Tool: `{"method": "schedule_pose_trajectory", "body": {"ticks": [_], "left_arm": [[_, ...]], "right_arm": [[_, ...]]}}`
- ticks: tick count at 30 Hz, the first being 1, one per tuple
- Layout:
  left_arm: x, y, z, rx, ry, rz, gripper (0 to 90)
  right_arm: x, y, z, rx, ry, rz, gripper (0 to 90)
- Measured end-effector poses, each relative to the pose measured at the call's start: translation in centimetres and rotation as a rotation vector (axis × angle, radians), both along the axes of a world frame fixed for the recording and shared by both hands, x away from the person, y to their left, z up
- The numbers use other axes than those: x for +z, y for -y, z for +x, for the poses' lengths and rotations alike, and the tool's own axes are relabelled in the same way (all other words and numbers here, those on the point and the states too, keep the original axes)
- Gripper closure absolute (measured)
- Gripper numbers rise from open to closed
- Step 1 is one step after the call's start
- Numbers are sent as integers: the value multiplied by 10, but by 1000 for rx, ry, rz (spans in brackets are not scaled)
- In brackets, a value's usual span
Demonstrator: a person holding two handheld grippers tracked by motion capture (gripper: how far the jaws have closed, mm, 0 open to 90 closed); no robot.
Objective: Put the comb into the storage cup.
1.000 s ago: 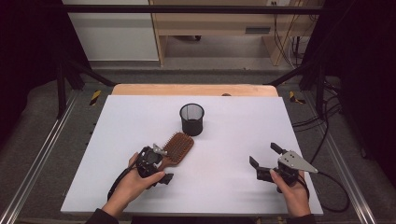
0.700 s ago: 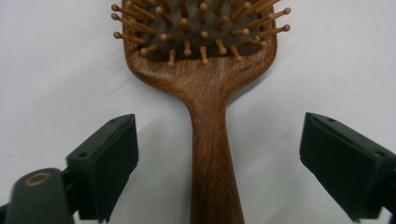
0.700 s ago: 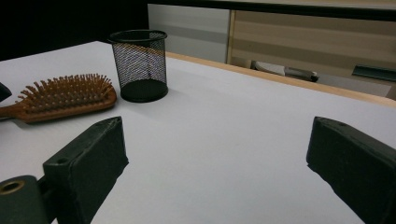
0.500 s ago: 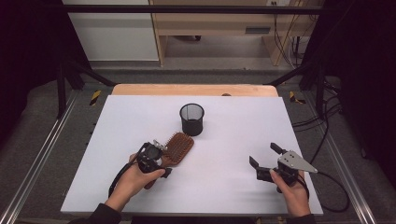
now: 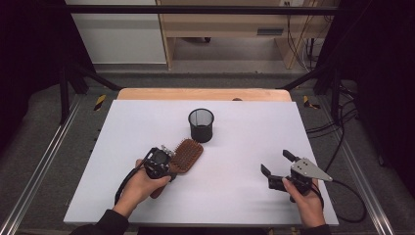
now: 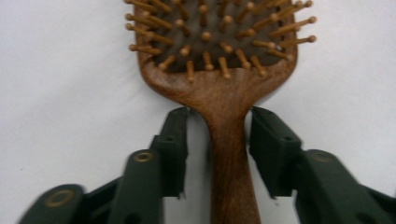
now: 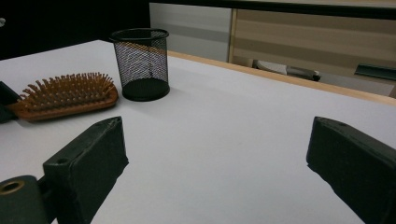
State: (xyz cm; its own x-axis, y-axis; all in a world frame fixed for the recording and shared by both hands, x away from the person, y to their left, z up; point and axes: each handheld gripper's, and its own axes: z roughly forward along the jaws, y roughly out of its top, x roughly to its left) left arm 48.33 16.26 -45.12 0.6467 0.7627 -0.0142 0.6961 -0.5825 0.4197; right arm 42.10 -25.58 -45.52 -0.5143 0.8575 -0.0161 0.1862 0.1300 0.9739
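Lying flat on the white table, bristles up, a wooden hairbrush rests near the front left, its head pointing toward a black mesh cup that stands upright just beyond it, close but not touching. The left gripper sits over the brush handle, held in the person's left hand. In the left gripper view, its two black jaws straddle the narrow handle just below the brush head; a small gap shows on each side, so the jaws are spread and not yet pressing the wood. The handle runs straight down between them, roughly centred.

Over at the front right of the table, the right gripper is held in the right hand, well apart from the brush and the cup. Its jaws stand wide apart with nothing between them. The right gripper view looks low across the table toward the cup, with the brush just beside it.
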Motion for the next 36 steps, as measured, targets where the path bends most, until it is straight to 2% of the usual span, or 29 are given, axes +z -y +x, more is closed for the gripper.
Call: {"method": "schedule_pose_trajectory", "body": {"ticks": [2,11,17,29,36], "left_arm": [[0,2,-1,-16,5,25,604],[1,9,-1,-38,-4,73,647],[1,9,0,-60,-8,65,717],[1,7,-2,-91,14,57,726],[3,6,-9,-93,78,56,727]], "right_arm": [[0,0,0,2,0,0,50],[-1,-1,0,6,-6,-2,50],[-1,-2,0,13,-6,-6,50],[-1,-2,0,15,-6,-4,50],[-1,-2,0,16,-8,1,50]]}}
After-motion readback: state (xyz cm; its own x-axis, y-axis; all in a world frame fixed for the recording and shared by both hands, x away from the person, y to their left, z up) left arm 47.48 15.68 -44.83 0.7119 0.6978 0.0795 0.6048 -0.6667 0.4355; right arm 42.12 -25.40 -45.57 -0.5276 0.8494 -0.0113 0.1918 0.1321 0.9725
